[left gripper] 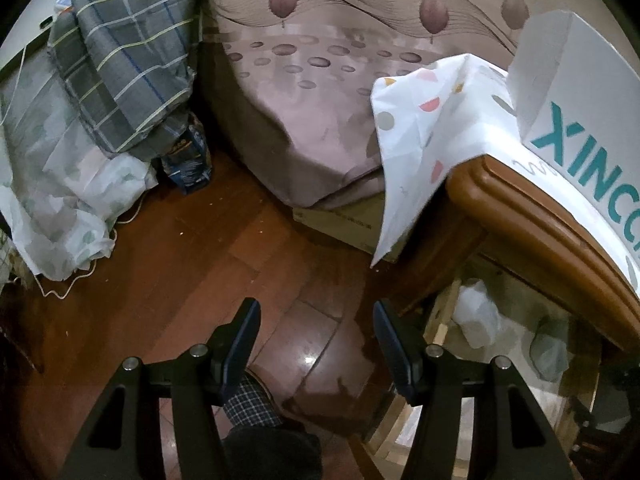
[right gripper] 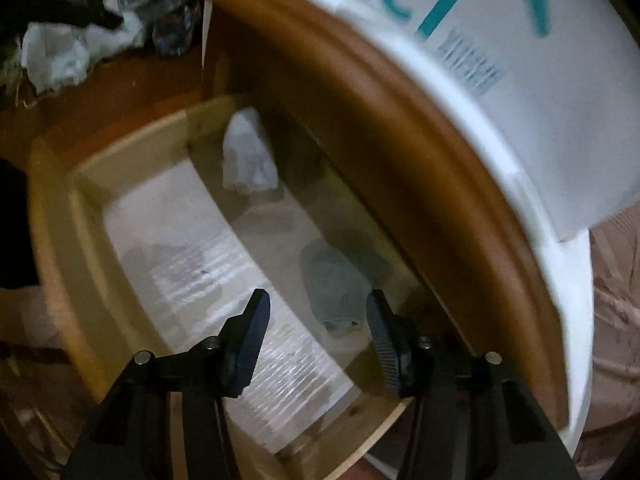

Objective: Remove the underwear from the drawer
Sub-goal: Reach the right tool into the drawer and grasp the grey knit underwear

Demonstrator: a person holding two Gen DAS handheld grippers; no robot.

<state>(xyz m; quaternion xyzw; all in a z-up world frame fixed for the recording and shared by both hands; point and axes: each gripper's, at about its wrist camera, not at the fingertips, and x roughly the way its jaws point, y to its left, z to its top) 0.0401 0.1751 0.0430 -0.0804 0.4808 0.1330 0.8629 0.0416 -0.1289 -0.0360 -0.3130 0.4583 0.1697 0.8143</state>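
The right gripper [right gripper: 318, 312] has its jaws apart with nothing between the pads. It hangs over the open drawer [right gripper: 80, 184], just above a crumpled grey-blue piece of underwear [right gripper: 336, 280] that lies on the drawer floor close under the overhanging wooden top of the cabinet [right gripper: 400, 128]. A second, white bundle of cloth [right gripper: 248, 156] lies further back in the same drawer, and a sheet of white lining paper [right gripper: 208, 280] covers the floor to the left. The left gripper [left gripper: 316, 324] is also apart and empty, held off to the side above the reddish wood floor [left gripper: 160, 260], clear of the drawer.

From here the likeliest trouble is the tight space. The grey-blue piece sits near the cabinet's edge, so the right finger could knock the wood on the way in, or the pads could close on the paper along with the cloth. The view is blurred, so how the cloth is folded cannot be told, and a shallow pinch may catch only a loose edge.

Only the right wrist view shows the drawer floor whole. Only the left wrist view shows the surroundings: the mauve patterned bedspread [left gripper: 320, 92], the spotted white cloth [left gripper: 420, 140] draped under the lettered white box [left gripper: 580, 120], and a person's checked trouser leg [left gripper: 252, 404].
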